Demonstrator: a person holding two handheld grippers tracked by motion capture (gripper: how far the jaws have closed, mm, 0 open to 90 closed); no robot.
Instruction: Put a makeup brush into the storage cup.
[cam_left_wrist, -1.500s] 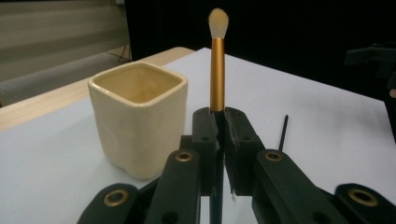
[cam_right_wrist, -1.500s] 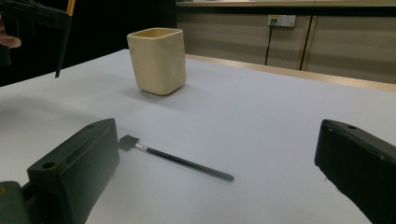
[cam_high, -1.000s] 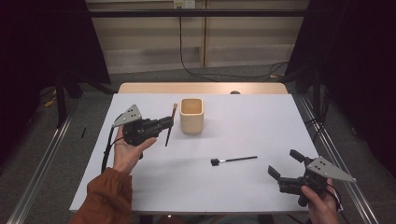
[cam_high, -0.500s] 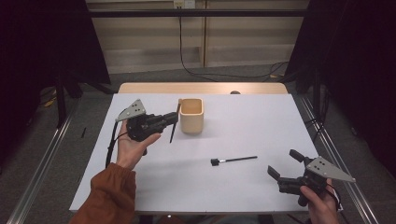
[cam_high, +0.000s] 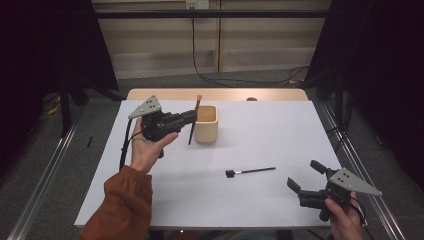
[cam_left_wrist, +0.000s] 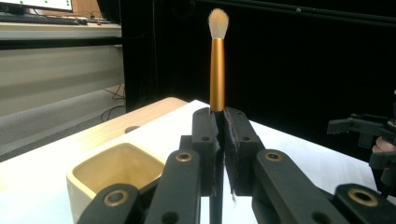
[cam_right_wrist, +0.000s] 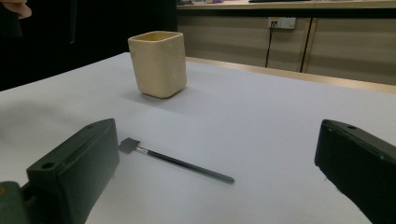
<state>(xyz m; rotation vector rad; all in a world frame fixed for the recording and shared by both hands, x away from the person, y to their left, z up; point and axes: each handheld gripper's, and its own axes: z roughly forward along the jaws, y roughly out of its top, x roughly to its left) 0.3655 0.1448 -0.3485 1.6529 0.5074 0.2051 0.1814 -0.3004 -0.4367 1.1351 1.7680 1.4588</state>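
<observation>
Left gripper (cam_high: 192, 116) is clamping brush (cam_high: 194, 120) upright, hovering at cup's (cam_high: 206, 123) 9 o'clock rim, likely needing a shift over the opening; right gripper (cam_high: 306, 181) is waiting agape.

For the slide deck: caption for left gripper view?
Left gripper clamps a gold-handled, pale-bristled makeup brush upright beside a cream square cup.

White-covered table (cam_high: 260, 200) with pale wooden far edge (cam_high: 215, 94), grey floor (cam_high: 45, 165), beige panelled wall (cam_high: 160, 45) with a socket (cam_high: 196, 4) and black cable (cam_high: 200, 75), dark curtains (cam_high: 380, 75) either side.
</observation>
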